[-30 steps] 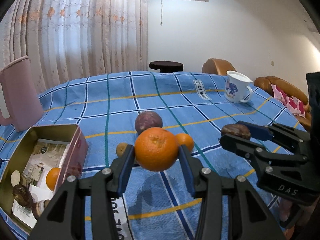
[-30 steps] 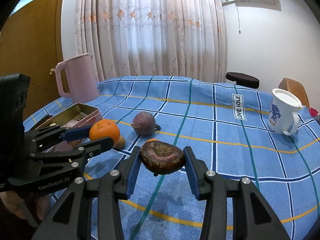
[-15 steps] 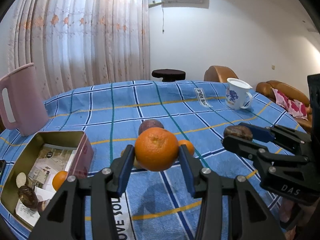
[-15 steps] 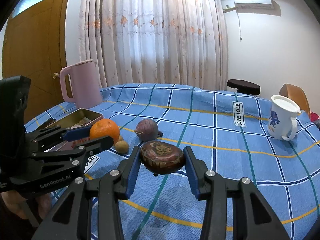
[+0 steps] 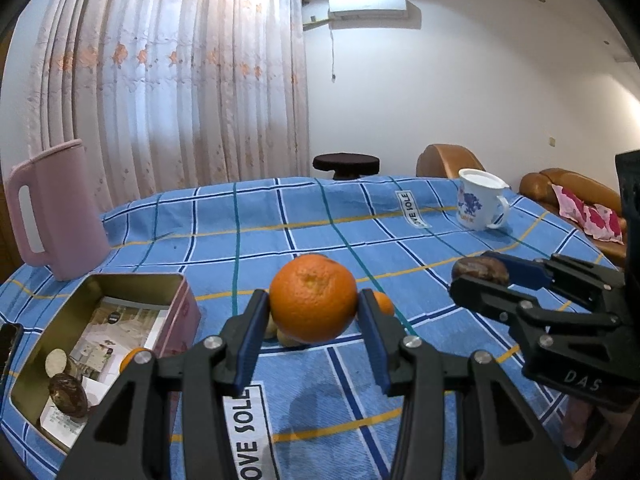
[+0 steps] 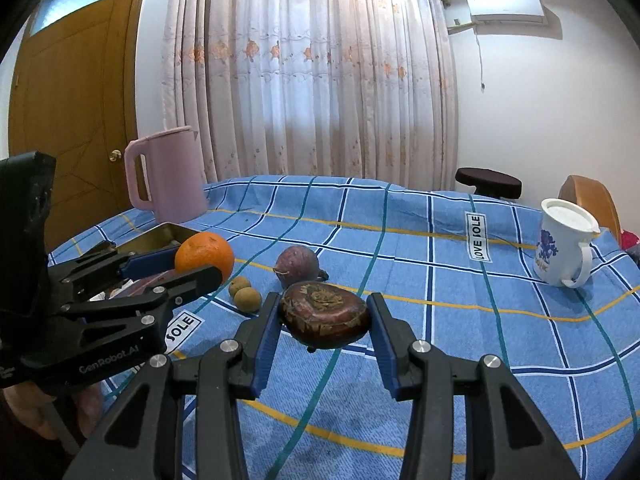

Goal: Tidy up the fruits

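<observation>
My left gripper (image 5: 314, 312) is shut on a large orange (image 5: 313, 298) and holds it above the blue checked tablecloth. It also shows in the right wrist view (image 6: 204, 256). My right gripper (image 6: 324, 320) is shut on a flat dark-brown fruit (image 6: 324, 314), also seen in the left wrist view (image 5: 480, 270). On the cloth lie a purple passion fruit (image 6: 298, 266), two small tan longans (image 6: 243, 294) and a small orange (image 5: 383, 303). An open gold tin (image 5: 176, 280) at the left holds a small orange (image 5: 130, 358) and a dark fruit (image 5: 68, 394).
A pink jug (image 5: 52, 216) stands at the far left behind the tin. A white mug with a blue pattern (image 5: 480, 204) stands at the far right. A dark stool (image 5: 346, 162) and brown sofa (image 5: 560, 184) lie beyond the table (image 5: 280, 216).
Both grippers have risen with their fruits and tilted up, so more of the room shows. The passion fruit is now hidden behind the orange in the left wrist view.
</observation>
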